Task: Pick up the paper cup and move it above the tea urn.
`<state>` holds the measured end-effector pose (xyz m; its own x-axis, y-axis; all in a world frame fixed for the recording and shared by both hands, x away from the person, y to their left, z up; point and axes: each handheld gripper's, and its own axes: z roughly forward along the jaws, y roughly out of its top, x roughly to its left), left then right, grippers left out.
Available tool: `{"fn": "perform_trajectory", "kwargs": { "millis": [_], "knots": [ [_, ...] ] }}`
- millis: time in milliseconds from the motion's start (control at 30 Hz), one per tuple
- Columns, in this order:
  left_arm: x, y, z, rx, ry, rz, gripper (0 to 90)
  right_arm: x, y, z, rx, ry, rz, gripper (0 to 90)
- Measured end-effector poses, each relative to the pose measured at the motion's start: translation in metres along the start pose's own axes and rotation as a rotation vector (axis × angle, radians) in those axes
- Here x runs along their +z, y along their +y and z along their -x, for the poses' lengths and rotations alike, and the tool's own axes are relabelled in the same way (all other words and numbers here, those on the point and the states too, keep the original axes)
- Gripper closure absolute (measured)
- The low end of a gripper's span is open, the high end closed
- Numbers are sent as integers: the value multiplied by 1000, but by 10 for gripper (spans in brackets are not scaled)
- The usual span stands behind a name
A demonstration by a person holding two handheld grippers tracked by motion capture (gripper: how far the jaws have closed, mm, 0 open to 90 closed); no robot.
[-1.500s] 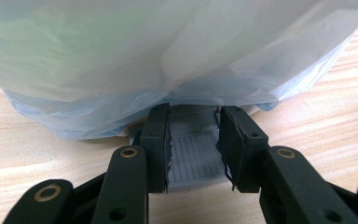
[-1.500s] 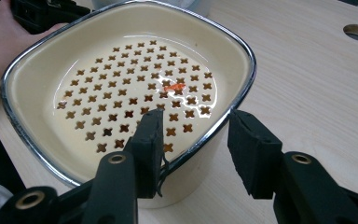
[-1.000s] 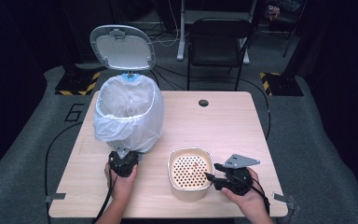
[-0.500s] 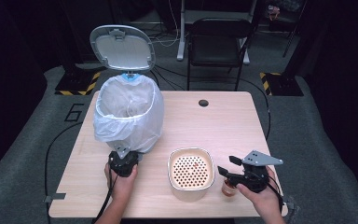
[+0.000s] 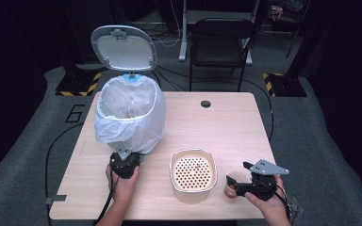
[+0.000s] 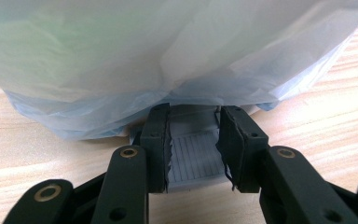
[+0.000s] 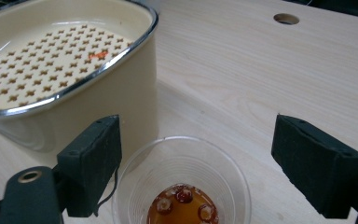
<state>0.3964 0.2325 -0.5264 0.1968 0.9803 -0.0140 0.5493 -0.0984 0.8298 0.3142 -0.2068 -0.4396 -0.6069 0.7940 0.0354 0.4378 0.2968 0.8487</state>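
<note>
A clear plastic cup [image 7: 182,186] with a little brown liquid and some round bits stands upright on the wooden table [image 5: 226,132], just right of a cream container [image 7: 121,93] with a perforated insert [image 7: 51,60]. My right gripper [image 7: 200,154] has just been opening; its pads stand wide on both sides of the cup [image 5: 231,186] without touching it. In the high view the right gripper [image 5: 235,181] sits near the table's front right. My left gripper [image 6: 193,116] is shut on the grey ribbed pedal [image 6: 193,158] of the bagged bin [image 5: 129,117], whose lid [image 5: 124,47] stands up.
The cream container [image 5: 172,169] stands between the two hands near the front edge. The white bag [image 6: 168,46] bulges over the left jaws. A round cable hole [image 5: 205,103] lies at the table's back; a black chair [image 5: 221,42] stands behind it.
The right gripper has drawn back to the right, away from the container, and its jaws have spread off the cup. The left gripper has stayed put on the pedal.
</note>
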Motion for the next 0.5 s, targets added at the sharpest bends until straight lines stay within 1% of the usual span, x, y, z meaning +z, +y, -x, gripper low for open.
{"fn": "perform_trajectory", "kwargs": {
  "millis": [100,233,267,333,433,467,500],
  "knots": [
    [-1,0,0,4,-2,-9,639,2,-7,-1,-8,0,-8,148],
    [0,0,0,3,1,0,639,7,-17,-1,-3,32,0,147],
    [0,0,0,0,0,-1,639,8,-19,-3,7,37,-2,147],
    [0,0,0,0,0,-2,639,10,-21,-3,13,42,-7,149],
    [0,0,0,2,1,0,639,12,-24,-1,12,54,-13,161],
    [-1,0,0,4,-2,-10,639,13,-26,-1,13,60,-19,167],
    [0,0,0,1,-3,-9,639,14,-27,0,8,60,-23,174]
  ]
}}
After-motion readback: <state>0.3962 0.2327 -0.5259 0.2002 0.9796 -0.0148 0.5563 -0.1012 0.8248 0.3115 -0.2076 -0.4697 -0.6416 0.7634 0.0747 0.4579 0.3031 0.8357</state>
